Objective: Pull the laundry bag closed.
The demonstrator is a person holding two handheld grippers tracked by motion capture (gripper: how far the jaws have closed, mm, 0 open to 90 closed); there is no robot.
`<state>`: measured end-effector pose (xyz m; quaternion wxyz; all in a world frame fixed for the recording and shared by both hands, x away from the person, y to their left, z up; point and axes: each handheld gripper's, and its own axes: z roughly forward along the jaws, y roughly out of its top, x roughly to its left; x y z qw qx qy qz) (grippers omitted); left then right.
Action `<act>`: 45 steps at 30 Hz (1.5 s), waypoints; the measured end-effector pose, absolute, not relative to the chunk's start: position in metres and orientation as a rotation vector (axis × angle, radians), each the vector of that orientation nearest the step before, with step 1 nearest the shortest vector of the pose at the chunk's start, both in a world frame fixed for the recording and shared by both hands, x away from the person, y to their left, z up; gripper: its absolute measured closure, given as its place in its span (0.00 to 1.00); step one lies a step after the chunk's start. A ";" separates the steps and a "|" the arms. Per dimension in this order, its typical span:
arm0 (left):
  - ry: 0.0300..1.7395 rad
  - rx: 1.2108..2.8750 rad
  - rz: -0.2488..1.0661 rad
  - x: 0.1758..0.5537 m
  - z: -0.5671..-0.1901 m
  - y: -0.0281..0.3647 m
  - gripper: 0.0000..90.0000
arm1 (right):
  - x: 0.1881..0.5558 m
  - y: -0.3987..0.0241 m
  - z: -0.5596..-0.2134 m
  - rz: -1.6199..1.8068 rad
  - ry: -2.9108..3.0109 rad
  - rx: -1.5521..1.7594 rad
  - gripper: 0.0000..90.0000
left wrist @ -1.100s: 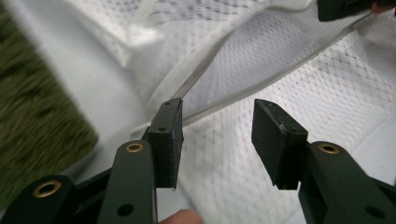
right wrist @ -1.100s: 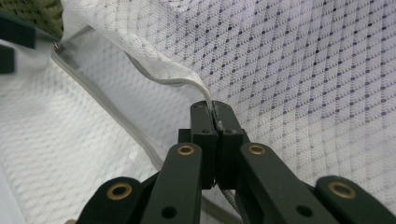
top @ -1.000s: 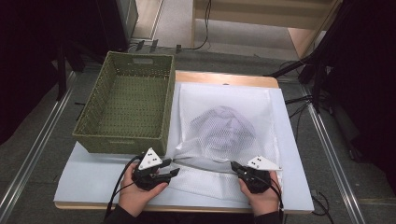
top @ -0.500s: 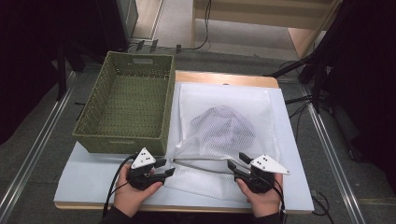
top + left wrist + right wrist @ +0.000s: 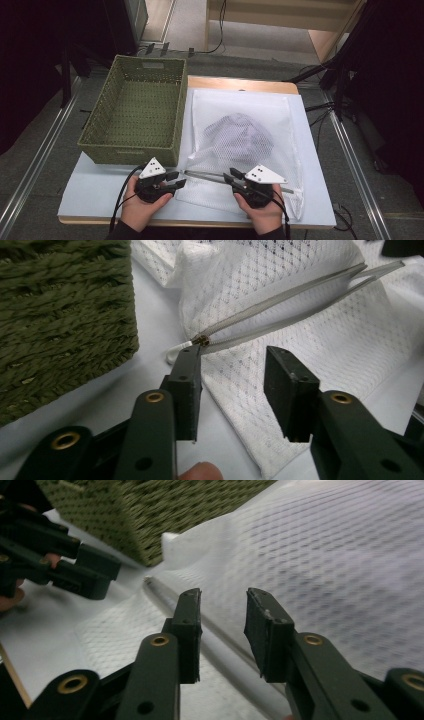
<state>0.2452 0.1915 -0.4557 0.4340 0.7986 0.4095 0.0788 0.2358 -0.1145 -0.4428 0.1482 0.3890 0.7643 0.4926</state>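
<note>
So the mesh bag (image 5: pixel 240 145) lies flat on the table (image 5: pixel 100 190) beside the basket (image 5: pixel 135 117), clothes inside, zipper (image 5: pixel 280 310) partly open — both the left tongs (image 5: pixel 176 181) and right tongs (image 5: pixel 234 176), just closing, grip nothing — emptying it into the basket seemingly remains.

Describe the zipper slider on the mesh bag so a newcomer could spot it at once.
Start at the green woven basket; the white mesh bag lies flat to its right. Along the bag's near edge runs a grey zipper; the slider is the small brassy piece at its basket-side end.
</note>
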 end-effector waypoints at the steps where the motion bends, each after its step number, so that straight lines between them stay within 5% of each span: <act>1: 1.019 1.987 0.195 0.246 -0.455 0.193 0.69 | 0.237 -0.109 -0.445 1.416 2.212 1.110 0.79; 11: 1.038 1.963 0.191 0.248 -0.450 0.205 0.86 | 0.250 -0.057 -0.467 1.372 2.389 1.060 0.82; 16: 1.040 1.963 0.185 0.247 -0.450 0.208 0.91 | 0.259 -0.037 -0.473 1.336 2.385 1.060 0.63; 19: 1.046 1.964 0.182 0.247 -0.450 0.210 0.91 | 0.266 -0.027 -0.477 1.304 2.425 1.050 0.63; 27: 1.048 1.971 0.155 0.247 -0.453 0.210 0.90 | 0.267 -0.024 -0.481 1.245 2.488 1.031 0.99; 32: 1.049 1.989 0.155 0.247 -0.455 0.207 0.89 | 0.261 -0.031 -0.477 1.304 2.474 1.014 1.00; 36: 1.072 2.036 0.156 0.249 -0.460 0.207 1.00 | 0.258 -0.040 -0.467 1.369 2.433 1.023 1.00; 45: 1.048 2.140 0.181 0.253 -0.467 0.188 1.00 | 0.248 -0.051 -0.455 1.443 2.397 1.009 1.00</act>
